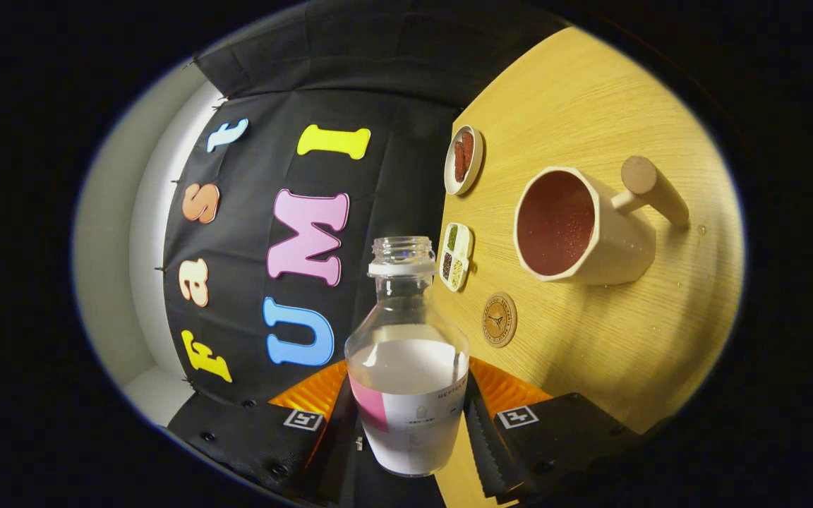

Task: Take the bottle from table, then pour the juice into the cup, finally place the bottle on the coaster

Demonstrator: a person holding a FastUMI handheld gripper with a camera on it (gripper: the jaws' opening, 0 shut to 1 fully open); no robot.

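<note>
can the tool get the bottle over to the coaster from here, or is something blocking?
Probably yes. The tool is shut on the bottle, and the coaster lies bare just ahead on the table. The cup and the small dishes sit beyond it, apart from it.

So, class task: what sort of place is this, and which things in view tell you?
Probably a staged recording booth: a black cloth wall behind a wooden table laid with a cup and coaster.

- The desk (590, 92) was pale wood.
- On it stood a cup (583, 226) holding red juice.
- Near the cup lay a round coaster (500, 319).
- A small round dish (464, 159) and a divided tray (456, 256) sat by the desk's far edge.
</note>
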